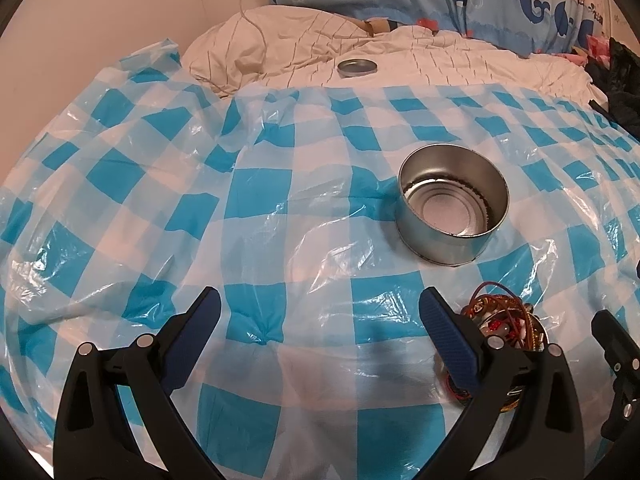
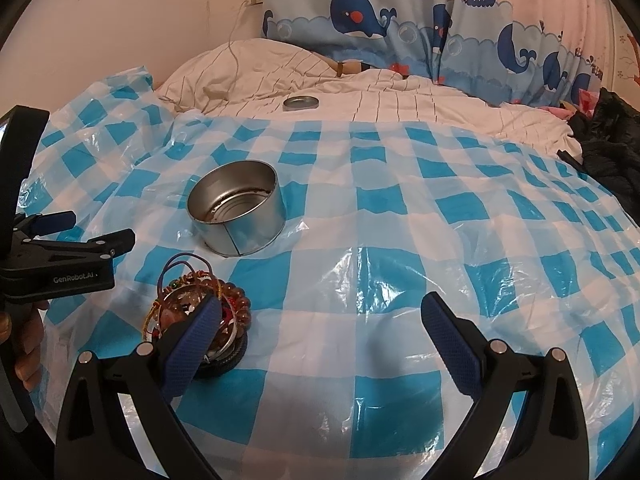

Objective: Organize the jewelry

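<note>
A pile of bracelets and beaded jewelry [image 2: 200, 312] lies on the blue-and-white checked plastic sheet [image 2: 360, 240], also in the left wrist view [image 1: 504, 320]. An open round metal tin [image 1: 454, 208] stands upright beyond it, also in the right wrist view [image 2: 236, 212]. My left gripper [image 1: 320, 320] is open and empty; its right finger stands just left of the pile. My right gripper [image 2: 320, 324] is open and empty; its left finger [image 2: 200, 328] is in front of the pile. The left gripper also shows at the left edge of the right wrist view [image 2: 60, 248].
The tin's lid [image 1: 357, 67] lies on the white striped duvet [image 1: 440, 60] at the back. Whale-print pillows [image 2: 400, 20] stand behind. Dark clothing [image 2: 612, 148] lies at the right edge. A cable [image 2: 236, 32] hangs from a wall socket.
</note>
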A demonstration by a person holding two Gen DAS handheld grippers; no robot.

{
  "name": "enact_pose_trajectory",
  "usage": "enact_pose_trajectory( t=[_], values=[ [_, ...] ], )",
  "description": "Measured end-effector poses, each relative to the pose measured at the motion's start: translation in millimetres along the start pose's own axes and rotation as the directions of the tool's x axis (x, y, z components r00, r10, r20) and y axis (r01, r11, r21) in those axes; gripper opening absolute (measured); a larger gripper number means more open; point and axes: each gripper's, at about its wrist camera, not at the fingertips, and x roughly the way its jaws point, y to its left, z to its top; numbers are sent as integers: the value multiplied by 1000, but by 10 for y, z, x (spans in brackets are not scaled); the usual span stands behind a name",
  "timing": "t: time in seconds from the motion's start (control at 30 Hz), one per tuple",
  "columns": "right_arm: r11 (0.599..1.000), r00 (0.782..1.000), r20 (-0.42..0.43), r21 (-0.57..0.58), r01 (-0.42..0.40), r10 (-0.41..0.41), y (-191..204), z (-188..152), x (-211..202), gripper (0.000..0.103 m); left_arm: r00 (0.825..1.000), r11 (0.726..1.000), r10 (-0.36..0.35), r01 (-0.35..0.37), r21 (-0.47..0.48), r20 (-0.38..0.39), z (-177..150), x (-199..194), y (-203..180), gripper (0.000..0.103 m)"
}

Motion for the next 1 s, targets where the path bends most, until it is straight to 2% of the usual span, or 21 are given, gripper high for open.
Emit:
enact_pose_trajectory(
  t=[1.0],
  values=[
    [1000, 1000, -13, -6, -17, 17, 36, -19, 13, 96, 1000, 1000, 11, -11, 10, -23, -19, 47, -12, 95]
  ],
)
